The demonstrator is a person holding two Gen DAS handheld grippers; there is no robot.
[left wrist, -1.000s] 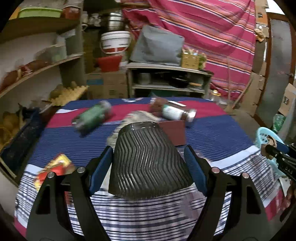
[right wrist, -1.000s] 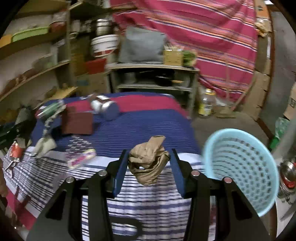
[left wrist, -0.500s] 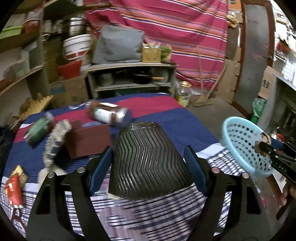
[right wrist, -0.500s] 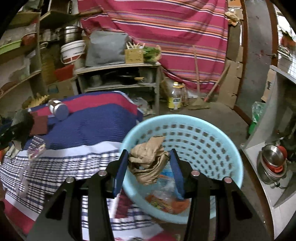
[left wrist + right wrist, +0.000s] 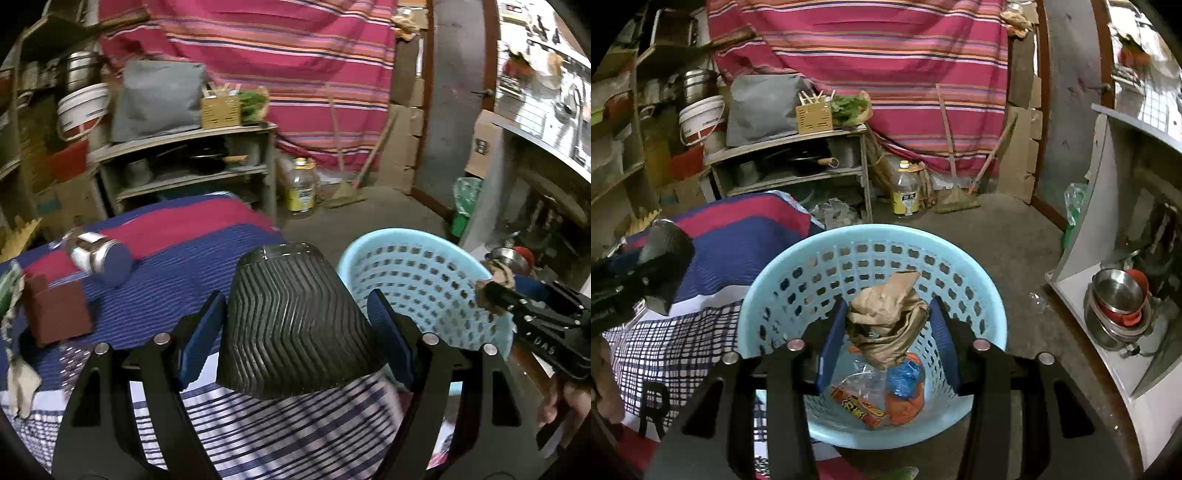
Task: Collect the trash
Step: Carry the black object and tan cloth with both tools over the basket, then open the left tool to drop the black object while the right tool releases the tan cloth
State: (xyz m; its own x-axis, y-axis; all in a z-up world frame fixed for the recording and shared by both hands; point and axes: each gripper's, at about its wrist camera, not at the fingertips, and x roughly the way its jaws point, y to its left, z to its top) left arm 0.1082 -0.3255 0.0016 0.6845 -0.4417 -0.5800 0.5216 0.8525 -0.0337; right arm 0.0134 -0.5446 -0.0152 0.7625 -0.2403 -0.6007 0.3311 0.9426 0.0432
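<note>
A black ribbed plastic cup (image 5: 295, 317) sits between the blue pads of my left gripper (image 5: 295, 306), which is shut on it. The cup hangs over the edge of the striped cloth, just left of the light blue basket (image 5: 406, 238). My right gripper (image 5: 888, 314) is shut on a crumpled brown paper wad (image 5: 886, 317) and hovers over the open basket (image 5: 798, 280). An orange wrapper (image 5: 860, 406) and a blue scrap (image 5: 905, 376) lie at the basket's bottom. The right gripper (image 5: 495, 291) also shows at the basket's right rim in the left wrist view.
On the striped cloth (image 5: 177, 258) lie a jar with a metal lid (image 5: 99, 254) and a brown box (image 5: 55, 314). A yellow-labelled bottle (image 5: 301, 188) stands on the floor near a shelf unit (image 5: 184, 147). Metal bowls (image 5: 1115, 295) sit in a white cabinet at right.
Both grippers swung right, off the cloth-covered surface toward the basket. The paper wad now hangs over the basket's middle; the cup has come beside the basket's rim. Both grips are unchanged.
</note>
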